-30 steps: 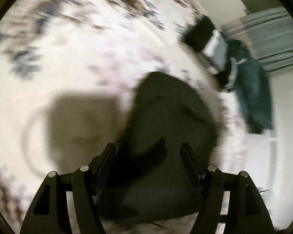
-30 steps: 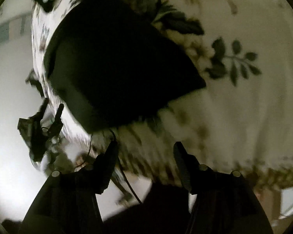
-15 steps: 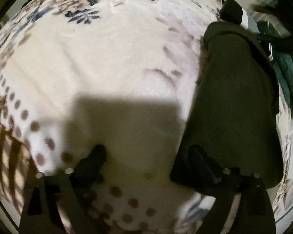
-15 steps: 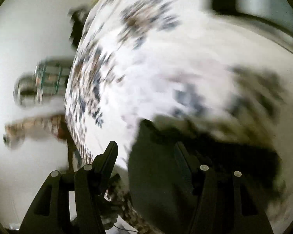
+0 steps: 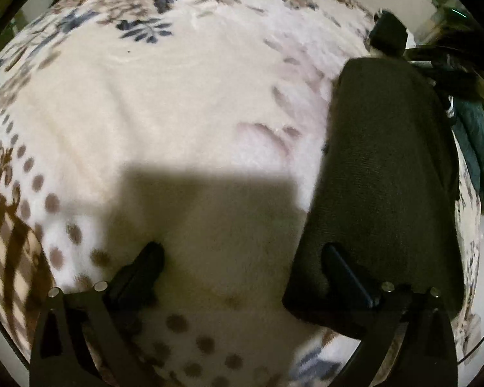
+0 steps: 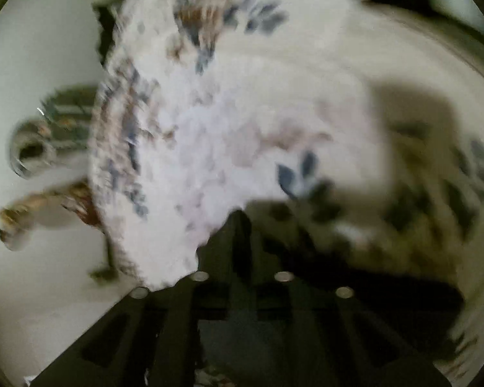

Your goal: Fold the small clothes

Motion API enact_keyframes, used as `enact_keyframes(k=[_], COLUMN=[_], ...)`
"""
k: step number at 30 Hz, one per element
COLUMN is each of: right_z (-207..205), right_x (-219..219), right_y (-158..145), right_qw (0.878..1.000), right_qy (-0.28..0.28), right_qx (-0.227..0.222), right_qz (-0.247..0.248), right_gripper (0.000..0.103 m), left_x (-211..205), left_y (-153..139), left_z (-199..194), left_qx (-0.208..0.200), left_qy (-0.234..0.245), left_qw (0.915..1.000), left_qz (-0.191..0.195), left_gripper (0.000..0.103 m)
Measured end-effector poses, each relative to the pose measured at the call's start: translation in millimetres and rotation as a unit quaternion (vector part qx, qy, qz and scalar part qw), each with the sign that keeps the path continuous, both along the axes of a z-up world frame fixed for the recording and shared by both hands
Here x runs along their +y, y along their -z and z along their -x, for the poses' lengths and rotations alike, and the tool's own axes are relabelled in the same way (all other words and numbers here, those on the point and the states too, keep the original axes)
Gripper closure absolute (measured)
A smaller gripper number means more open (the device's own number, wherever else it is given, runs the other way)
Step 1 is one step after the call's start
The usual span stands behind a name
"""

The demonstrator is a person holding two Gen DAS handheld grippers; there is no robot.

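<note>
Your left gripper [image 5: 242, 264] has just opened wide, empty; its right finger [image 5: 345, 274] lies over the near edge of the dark folded garment [image 5: 387, 167], flat on the floral blanket [image 5: 184, 103] at right. Your right gripper [image 6: 258, 242] has just narrowed; blur hides any hold. Dark cloth [image 6: 371, 287] lies just beside it, right.

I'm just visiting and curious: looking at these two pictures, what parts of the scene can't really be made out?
- Right wrist view: motion blur smears everything; whether the right gripper pinches the dark cloth cannot be told.
- Right wrist view: the objects on the floor are too blurred to identify.
- Left wrist view: the dark garment has its near end hidden behind the left gripper.
- Left wrist view: the clothes pile is cut off by the lens edge.
</note>
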State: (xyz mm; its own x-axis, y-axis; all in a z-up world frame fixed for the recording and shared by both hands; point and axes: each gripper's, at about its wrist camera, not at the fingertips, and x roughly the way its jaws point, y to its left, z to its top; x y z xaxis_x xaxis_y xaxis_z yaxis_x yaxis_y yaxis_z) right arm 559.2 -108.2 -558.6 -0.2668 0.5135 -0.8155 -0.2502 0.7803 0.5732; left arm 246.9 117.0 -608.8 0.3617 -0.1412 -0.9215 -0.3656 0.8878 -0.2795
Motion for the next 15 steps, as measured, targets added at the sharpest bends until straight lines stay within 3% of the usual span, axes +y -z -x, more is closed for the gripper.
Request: enact_keyframes(k=[1,3,5,8,11,15], right_z=[5.1,17.8,35.5,59.2,79.0,85.5], right_x=[-27.3,-85.9,-154.3,-220.4,-248.8,-231.5], right_y=[-14.4,-37.7,-42.6,-9.9,27.2,64.0], right_qw=[1.000,0.996,0.990,0.985,0.981,0.979], right_qy=[0.022,0.066,0.112,0.160,0.195,0.198], right_qx=[-0.019,-0.060,-0.074,-0.024,0.014,0.017], right_qz=[-0.001,0.002,0.032,0.050,0.012,-0.040], right_gripper=[0.045,0.041,0.039,0.036,0.036,0.036], left_x=[2.8,10.8,16.3,19.8,18.0,7.1], left_y=[-3.6,-17.0,-28.8,-44.7,-54.0,-54.9], left_z=[-1.2,2.8,8.0,1.6,-19.5,-65.8], left_qx=[0.006,-0.004,-0.010,-0.023,-0.036,-0.047], left_qy=[0.000,-0.017,-0.031,-0.043,-0.036,0.000], left_qw=[0.9999,0.9990,0.9981,0.9973,0.9975,0.9986], left_qz=[0.012,0.042,0.053,0.055,0.048,0.022], left_gripper=[0.001,0.001,0.001,0.001,0.001,0.001])
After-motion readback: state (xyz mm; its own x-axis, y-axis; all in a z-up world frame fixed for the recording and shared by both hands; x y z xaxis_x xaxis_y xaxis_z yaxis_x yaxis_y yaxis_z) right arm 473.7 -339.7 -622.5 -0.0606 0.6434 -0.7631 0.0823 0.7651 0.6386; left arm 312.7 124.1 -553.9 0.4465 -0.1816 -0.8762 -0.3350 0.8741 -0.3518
